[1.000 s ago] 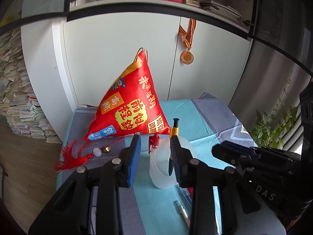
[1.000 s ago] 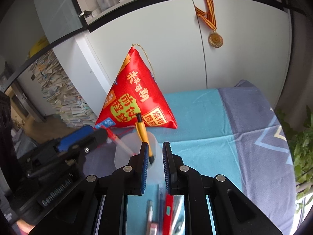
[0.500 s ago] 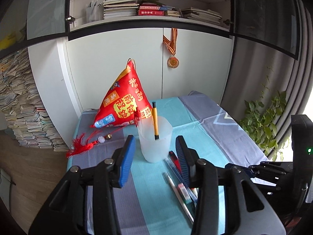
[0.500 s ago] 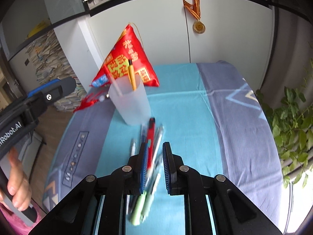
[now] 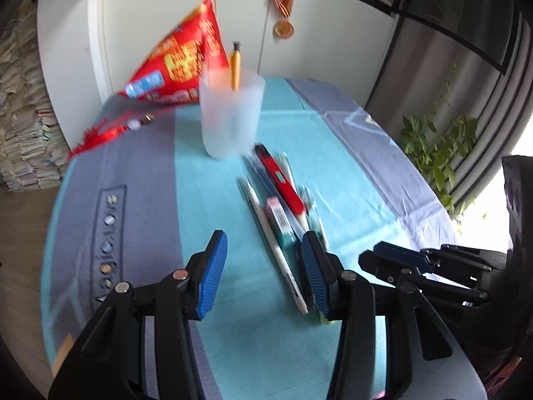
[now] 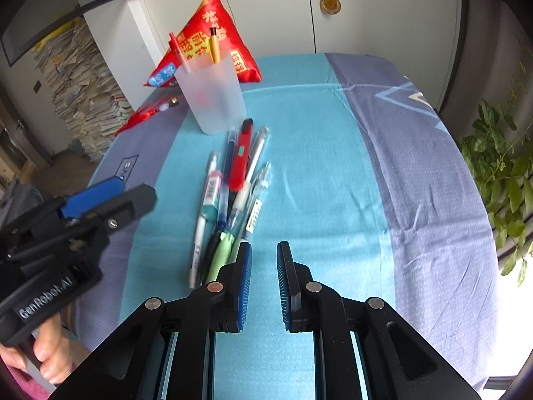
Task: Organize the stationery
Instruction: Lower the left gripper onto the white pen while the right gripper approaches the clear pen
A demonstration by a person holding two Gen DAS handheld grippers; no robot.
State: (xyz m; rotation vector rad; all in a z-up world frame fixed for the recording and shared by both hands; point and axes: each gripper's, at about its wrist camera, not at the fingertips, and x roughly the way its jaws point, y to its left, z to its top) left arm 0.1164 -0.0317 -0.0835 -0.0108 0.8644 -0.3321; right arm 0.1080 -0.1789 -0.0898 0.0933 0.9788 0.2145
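On my far left a red tassel (image 6: 141, 118) trails over the grey-blue band of the tablecloth (image 6: 416, 153), leading back to the red pyramid-shaped pouch (image 6: 213, 33) that stands against the white cabinet (image 6: 383, 16).

My left gripper (image 5: 265, 275) hangs above the cloth with its blue pads spread wide and nothing between them. In its own view the pile of pens lies ahead and toward its right finger (image 5: 314, 275), whose tip overlaps the near ends of the pens. I cannot tell whether it touches them; the view is blurred.

Further in stands the translucent plastic cup (image 6: 211, 95), upright on the turquoise stripe just in front of the pouch. A yellow pen (image 6: 215, 46) and a red pen (image 6: 180, 51) stand tilted inside it.

The loose pens (image 6: 233, 193) lie in a rough bundle on the turquoise stripe, starting just beside the cup's base and running toward me. A red marker (image 6: 241, 155) rests on top of the bundle, a white pen (image 6: 201, 220) lies along its left edge, and a pale green one (image 6: 223, 251) sits at the near end.

My right gripper (image 6: 264, 281) is over bare turquoise cloth, jaws parted by a narrow gap and holding nothing. The near ends of the bundle reach just past its left finger (image 6: 245, 280), so the pens sit ahead and to the left of it.

A gold medal (image 6: 330, 4) hangs on the cabinet door, and a leafy plant (image 6: 499, 173) stands off the table's right side.
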